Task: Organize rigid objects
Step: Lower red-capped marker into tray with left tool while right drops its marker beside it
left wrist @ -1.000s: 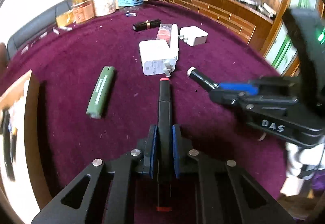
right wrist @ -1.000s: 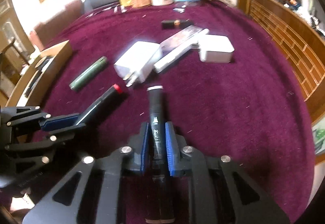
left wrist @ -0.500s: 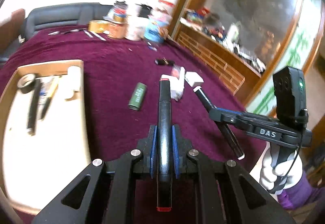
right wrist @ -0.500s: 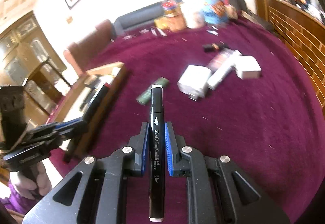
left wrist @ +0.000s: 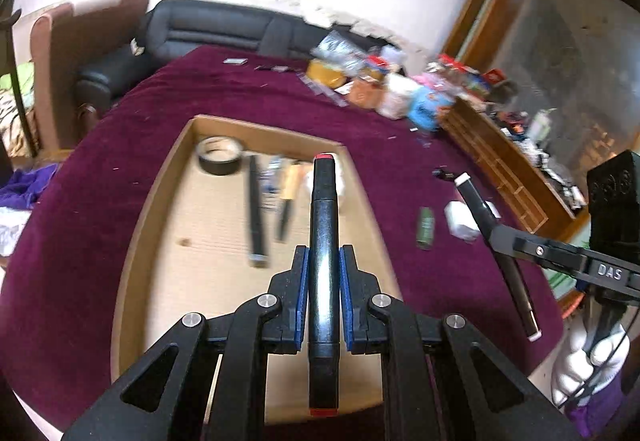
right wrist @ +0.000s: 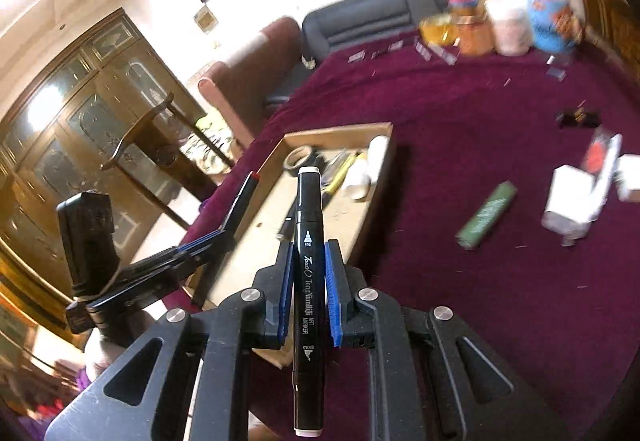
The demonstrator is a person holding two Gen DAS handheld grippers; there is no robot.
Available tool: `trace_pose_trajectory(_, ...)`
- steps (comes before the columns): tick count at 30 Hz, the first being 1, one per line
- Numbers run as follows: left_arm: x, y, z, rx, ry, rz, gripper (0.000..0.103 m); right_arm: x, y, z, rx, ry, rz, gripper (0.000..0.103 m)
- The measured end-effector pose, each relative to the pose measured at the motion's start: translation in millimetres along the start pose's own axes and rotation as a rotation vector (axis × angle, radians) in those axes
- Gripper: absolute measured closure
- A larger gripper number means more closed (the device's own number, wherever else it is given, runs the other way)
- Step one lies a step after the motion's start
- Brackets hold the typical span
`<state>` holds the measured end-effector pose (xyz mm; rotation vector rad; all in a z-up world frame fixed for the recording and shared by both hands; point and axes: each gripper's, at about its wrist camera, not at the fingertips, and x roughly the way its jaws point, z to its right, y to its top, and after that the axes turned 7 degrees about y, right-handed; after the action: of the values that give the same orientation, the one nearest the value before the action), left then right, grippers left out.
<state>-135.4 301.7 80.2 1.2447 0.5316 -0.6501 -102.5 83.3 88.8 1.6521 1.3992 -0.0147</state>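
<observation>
My left gripper (left wrist: 323, 255) is shut on a black marker with red caps (left wrist: 324, 225), held in the air over the near part of the cardboard tray (left wrist: 160, 185). My right gripper (right wrist: 307, 253) is shut on a black marker with white caps (right wrist: 308, 241), held above the tray's near right corner (right wrist: 380, 197). The tray holds a roll of tape (left wrist: 219, 155), a black pen (left wrist: 256, 213) and several other small items. Each gripper shows in the other's view: the right one (left wrist: 500, 231) and the left one (right wrist: 224, 233).
On the purple tablecloth (right wrist: 480, 281) to the right of the tray lie a green tube (right wrist: 486, 215), a white charger (right wrist: 570, 197), a white box and a lipstick (right wrist: 580, 119). Jars and packets (right wrist: 508, 25) stand at the far edge. A wooden ledge (left wrist: 504, 161) runs along the right.
Both grippers have lifted their markers off the cloth and swung left, from over the chargers to over the cardboard tray. Both stay shut on their markers.
</observation>
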Motion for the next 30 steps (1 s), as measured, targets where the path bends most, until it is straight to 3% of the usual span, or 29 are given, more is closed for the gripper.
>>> trace_pose_trajectory(6, 46, 17, -38, -0.035, 0.087, -0.098, 0.092, 68, 14, 14, 0.105, 0.025, -0.093, 0.09)
trace_pose_trajectory(11, 81, 20, -53, -0.064, 0.131, -0.194, 0.092, 114, 18, 25, 0.165, -0.015, -0.151, 0.09)
trace_pose_trajectory(16, 83, 20, -54, -0.079, 0.106, -0.198, 0.09, 136, 23, 30, 0.173, -0.069, -0.166, 0.09)
trace_pose_trajectory(17, 82, 20, -56, -0.088, 0.09, -0.192, 0.088, 140, 24, 31, 0.168, -0.08, -0.167, 0.09)
trace_pose_trajectory(19, 80, 21, -61, -0.121, 0.05, -0.186, 0.07, 145, 27, 32, 0.158, -0.109, -0.169, 0.089)
trace_pose_trajectory(22, 72, 23, -65, -0.161, -0.006, -0.163, 0.062, 146, 33, 31, 0.127, -0.148, -0.152, 0.089)
trace_pose_trajectory(27, 50, 18, -66, -0.191, 0.001, -0.109, 0.054, 132, 37, 22, 0.076, -0.127, -0.109, 0.089)
trace_pose_trajectory(30, 40, 13, -67, -0.211, 0.025, -0.091, 0.044, 106, 37, 21, 0.047, -0.131, -0.05, 0.076)
